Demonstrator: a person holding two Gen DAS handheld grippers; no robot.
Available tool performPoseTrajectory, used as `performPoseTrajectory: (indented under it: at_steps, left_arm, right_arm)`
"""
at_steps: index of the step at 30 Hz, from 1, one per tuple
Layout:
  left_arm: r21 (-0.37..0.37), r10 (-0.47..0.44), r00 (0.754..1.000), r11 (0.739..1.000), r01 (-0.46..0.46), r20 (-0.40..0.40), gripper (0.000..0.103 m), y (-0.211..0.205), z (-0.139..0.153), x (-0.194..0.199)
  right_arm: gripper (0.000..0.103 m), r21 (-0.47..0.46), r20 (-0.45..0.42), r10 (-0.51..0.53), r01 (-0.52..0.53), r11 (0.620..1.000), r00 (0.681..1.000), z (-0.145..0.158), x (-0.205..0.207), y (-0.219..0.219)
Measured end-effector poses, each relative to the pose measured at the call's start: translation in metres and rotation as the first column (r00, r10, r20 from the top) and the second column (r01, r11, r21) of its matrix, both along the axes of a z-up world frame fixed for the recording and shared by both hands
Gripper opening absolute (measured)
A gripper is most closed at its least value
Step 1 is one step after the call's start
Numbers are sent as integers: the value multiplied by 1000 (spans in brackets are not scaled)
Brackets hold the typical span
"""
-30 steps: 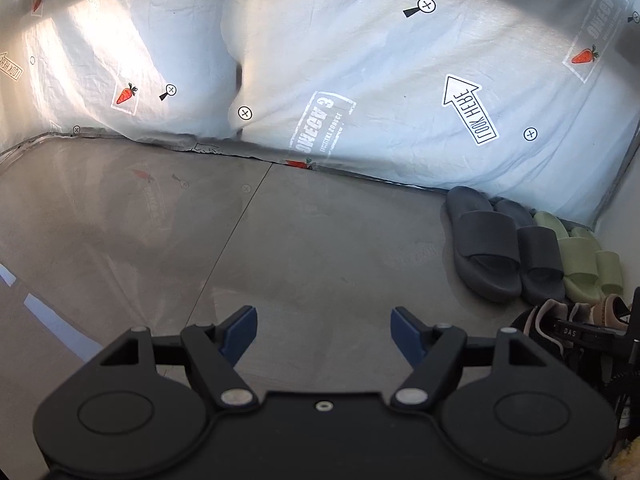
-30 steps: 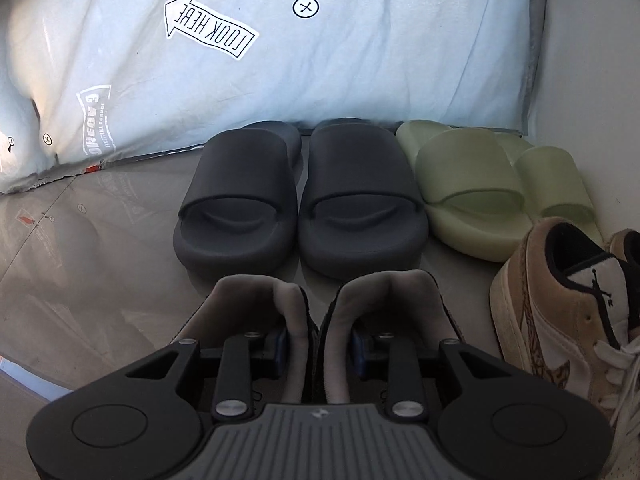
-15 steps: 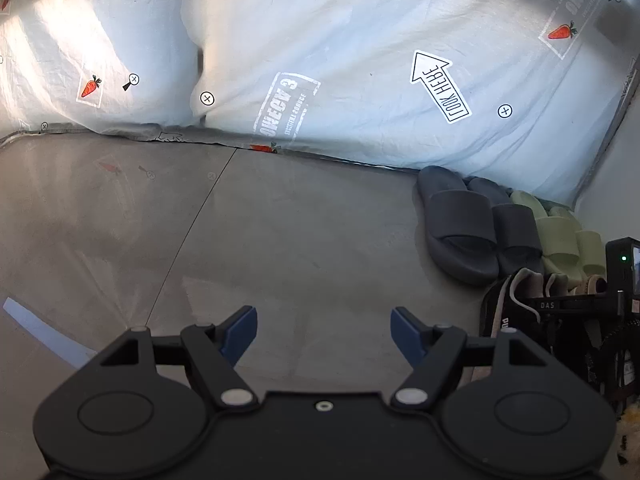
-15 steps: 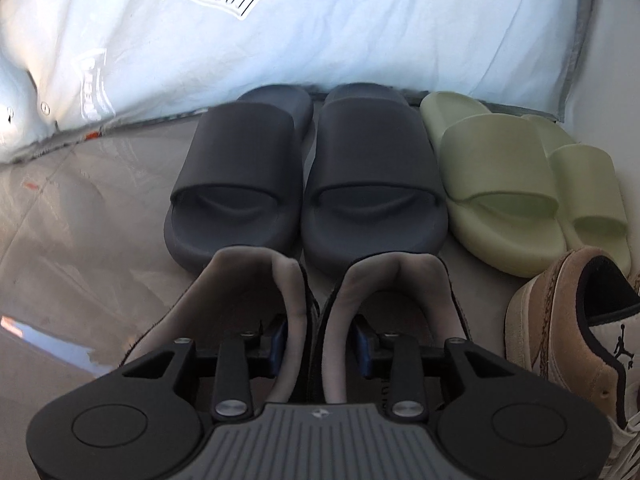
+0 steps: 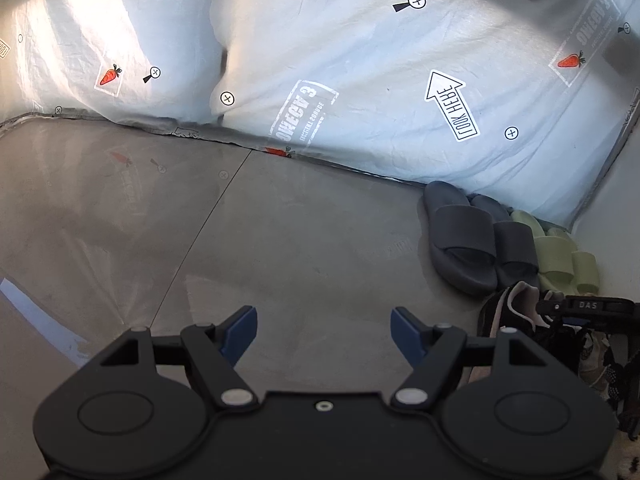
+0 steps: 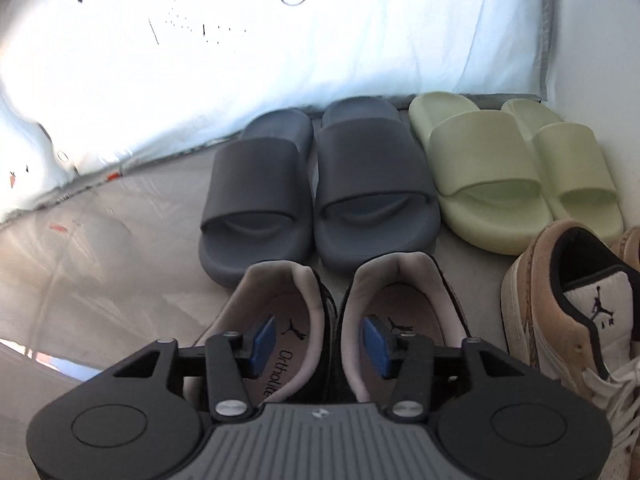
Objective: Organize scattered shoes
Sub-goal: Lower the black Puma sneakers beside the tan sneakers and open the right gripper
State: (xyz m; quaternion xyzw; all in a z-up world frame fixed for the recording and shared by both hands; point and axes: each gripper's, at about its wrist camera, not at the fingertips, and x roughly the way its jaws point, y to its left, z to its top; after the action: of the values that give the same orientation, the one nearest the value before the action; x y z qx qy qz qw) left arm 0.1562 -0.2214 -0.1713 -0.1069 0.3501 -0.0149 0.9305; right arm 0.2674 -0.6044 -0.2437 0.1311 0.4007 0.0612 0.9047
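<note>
A pair of black sneakers with grey lining (image 6: 340,304) stands on the floor behind the dark grey slides (image 6: 316,188). My right gripper (image 6: 320,346) is open, one blue pad in each sneaker opening, straddling the two inner collars without squeezing them. Green slides (image 6: 516,176) sit to the right by the wall, and a tan and white sneaker (image 6: 576,308) is at the right edge. My left gripper (image 5: 324,332) is open and empty above bare floor. The left wrist view shows the dark slides (image 5: 472,244), green slides (image 5: 568,258) and the right gripper (image 5: 588,306) at the right.
A white printed sheet (image 5: 360,80) covers the back wall down to the floor. A plain wall (image 6: 600,40) bounds the right side beside the green slides. Grey floor (image 5: 240,240) stretches left of the shoe row.
My right gripper has opened, letting go of the two sneaker collars it was pinching together; the sneakers now stand on the floor. The left gripper shifted only slightly.
</note>
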Motion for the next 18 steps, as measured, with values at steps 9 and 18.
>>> performPoseTrajectory:
  at_steps: [9,18]
  left_arm:
    - [-6,-35,999,999,35,-8,74,-6,-2,3]
    - [-11,-74,997,997,74,-5,74,-12,-4,-2]
  right_arm:
    - [64,-78,132,-67,78,994,989,-4,-82,50]
    - [74,-383,111,2,41,923,994,-50,-98,130]
